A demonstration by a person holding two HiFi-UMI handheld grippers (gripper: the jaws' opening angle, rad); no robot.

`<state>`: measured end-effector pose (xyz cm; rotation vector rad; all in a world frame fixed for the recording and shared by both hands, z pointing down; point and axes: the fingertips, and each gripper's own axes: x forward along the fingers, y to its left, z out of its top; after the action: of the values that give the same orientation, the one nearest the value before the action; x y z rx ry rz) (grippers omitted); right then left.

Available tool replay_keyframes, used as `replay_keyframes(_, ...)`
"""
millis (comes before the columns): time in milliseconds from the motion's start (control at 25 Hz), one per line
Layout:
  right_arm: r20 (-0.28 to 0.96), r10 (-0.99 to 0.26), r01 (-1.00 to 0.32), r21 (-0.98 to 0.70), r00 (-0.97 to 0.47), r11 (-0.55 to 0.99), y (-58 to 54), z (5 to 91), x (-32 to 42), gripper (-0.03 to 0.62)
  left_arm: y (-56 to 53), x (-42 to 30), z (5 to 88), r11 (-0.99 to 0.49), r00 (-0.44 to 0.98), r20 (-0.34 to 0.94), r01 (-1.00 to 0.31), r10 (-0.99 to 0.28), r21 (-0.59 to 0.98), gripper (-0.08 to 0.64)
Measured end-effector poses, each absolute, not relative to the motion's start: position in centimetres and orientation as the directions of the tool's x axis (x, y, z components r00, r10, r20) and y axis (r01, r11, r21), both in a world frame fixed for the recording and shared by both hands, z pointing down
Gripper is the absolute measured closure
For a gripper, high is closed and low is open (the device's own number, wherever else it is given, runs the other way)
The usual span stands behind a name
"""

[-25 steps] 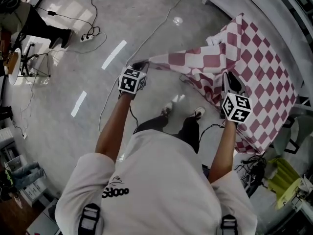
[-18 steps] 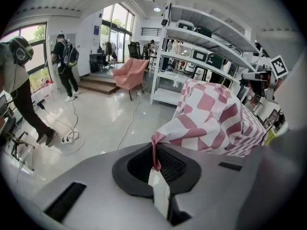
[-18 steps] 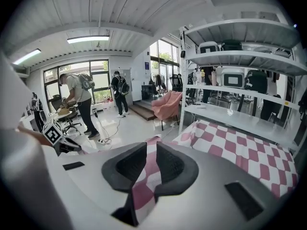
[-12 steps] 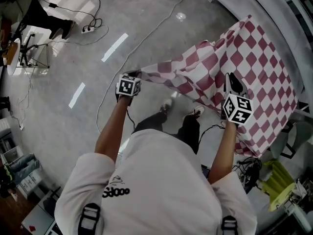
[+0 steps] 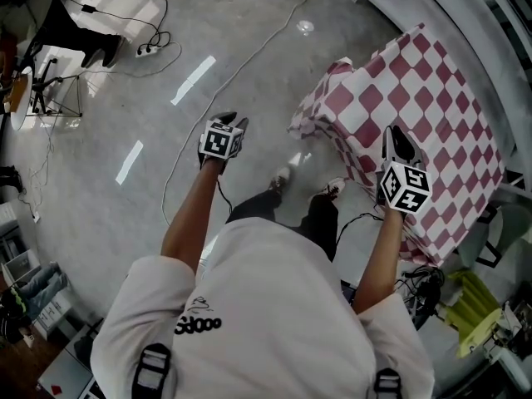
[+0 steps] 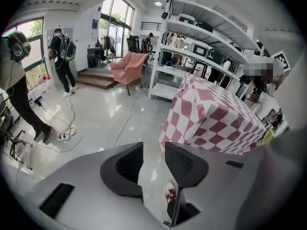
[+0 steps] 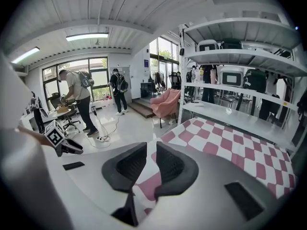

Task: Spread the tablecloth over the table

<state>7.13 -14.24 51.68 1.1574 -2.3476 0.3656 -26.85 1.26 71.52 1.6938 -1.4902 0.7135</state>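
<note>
The red-and-white checked tablecloth (image 5: 416,98) lies over the table at the right, and its near-left corner (image 5: 320,110) hangs in folds down the table's side. My left gripper (image 5: 233,121) hovers over the bare floor, well left of the cloth. Its jaws have just been opening and nothing is between them; in the left gripper view only floor shows past my left gripper (image 6: 153,147), with the tablecloth (image 6: 211,114) ahead to the right. My right gripper (image 5: 396,133) rests at the cloth's near edge. In the right gripper view the right gripper (image 7: 150,147) is shut on a fold of the tablecloth (image 7: 225,147).
White cables and a power strip (image 5: 150,50) lie on the grey floor at the left. A white shelf unit (image 6: 201,47) stands behind the table, with a pink armchair (image 6: 128,65) beside it. People (image 7: 76,99) stand farther back. My own shoes (image 5: 283,177) are near the table's corner.
The left gripper let go of the cloth corner it held stretched out, and the jaws opened. That corner fell back against the table's side. The left gripper sank a little; the right stayed put.
</note>
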Motion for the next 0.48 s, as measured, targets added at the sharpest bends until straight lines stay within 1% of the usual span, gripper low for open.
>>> replay_keyframes(80, 0.538, -0.670, -0.803, -0.020, -0.511, 0.596, -14.3, 51.5, 7.5, 0.514, -0.1, -26.2, 70.6, -0.056, 0.178, 0.790, -0.982, -0.586, 0.180, 0.413)
replay_keyframes(200, 0.535, -0.681, -0.811, -0.014, -0.500, 0.585, -14.5, 51.0, 8.1, 0.514, -2.6, -24.9, 68.5, -0.104, 0.202, 0.746, -0.979, -0.635, 0.177, 0.468)
replay_keyframes(360, 0.526, -0.705, -0.829, -0.002, -0.476, 0.559, -15.2, 50.2, 9.4, 0.514, -6.5, -22.3, 65.6, -0.202, 0.264, 0.694, -0.964, -0.670, 0.172, 0.505)
replay_keyframes(480, 0.517, -0.725, -0.844, 0.010, -0.455, 0.537, -15.9, 49.1, 10.3, 0.514, -9.6, -20.4, 63.4, -0.274, 0.319, 0.655, -0.946, -0.685, 0.174, 0.517)
